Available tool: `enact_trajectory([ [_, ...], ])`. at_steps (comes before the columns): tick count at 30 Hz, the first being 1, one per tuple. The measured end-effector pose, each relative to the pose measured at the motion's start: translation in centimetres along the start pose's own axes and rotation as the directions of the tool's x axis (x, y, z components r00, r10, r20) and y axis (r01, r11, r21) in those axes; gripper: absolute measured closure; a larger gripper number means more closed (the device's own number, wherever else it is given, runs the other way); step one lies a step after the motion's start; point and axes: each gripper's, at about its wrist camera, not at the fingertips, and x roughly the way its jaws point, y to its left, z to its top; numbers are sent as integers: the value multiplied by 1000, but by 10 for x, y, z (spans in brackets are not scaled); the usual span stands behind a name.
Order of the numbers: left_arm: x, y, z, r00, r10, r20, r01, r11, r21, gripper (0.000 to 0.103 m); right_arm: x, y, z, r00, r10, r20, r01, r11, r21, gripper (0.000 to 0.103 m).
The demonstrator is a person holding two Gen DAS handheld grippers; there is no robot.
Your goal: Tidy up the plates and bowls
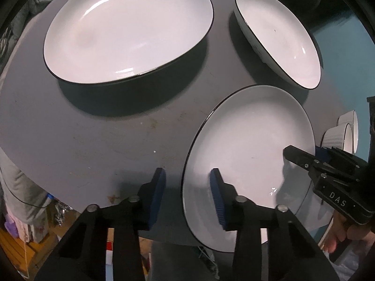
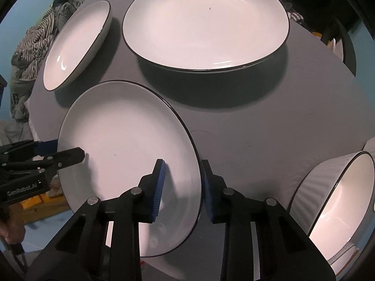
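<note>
A white black-rimmed flat plate (image 1: 253, 154) (image 2: 121, 135) lies at the near edge of the grey table (image 1: 93, 135). My left gripper (image 1: 187, 187) straddles its left rim, jaws apart, one finger over the plate and one outside. My right gripper (image 2: 182, 182) straddles the opposite rim the same way, with gaps showing at the pads. Each gripper shows in the other's view, the right one (image 1: 304, 157) and the left one (image 2: 70, 157). A large deep plate (image 1: 126, 30) (image 2: 206, 25) and a smaller deep plate (image 1: 281, 37) (image 2: 75, 44) sit further back.
White ribbed bowls with dark rims (image 1: 346, 131) (image 2: 339, 206) stand to the right of the flat plate. Crumpled clothes (image 2: 35, 42) lie beyond the table's far side. The table edge runs just under both grippers.
</note>
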Motion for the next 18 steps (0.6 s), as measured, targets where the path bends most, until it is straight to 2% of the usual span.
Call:
enact_trajectory([
  [5, -7, 6, -2, 1000, -11, -11, 11, 1000, -10, 71, 1, -7, -3, 1000, 20, -17, -20, 1000, 5, 73],
  [10, -6, 13, -4, 999, -32, -30, 32, 999, 11, 81, 3, 0, -7, 1000, 15, -27, -15, 1000, -7, 73],
  [13, -10, 14, -6, 1000, -14, -28, 15, 1000, 25, 81, 5, 3, -5, 999, 19, -39, -19, 1000, -6, 74],
  [18, -12, 15, -1, 999, -33, -36, 33, 999, -13, 82, 7, 4, 0, 998, 32, -58, -32, 999, -2, 77],
])
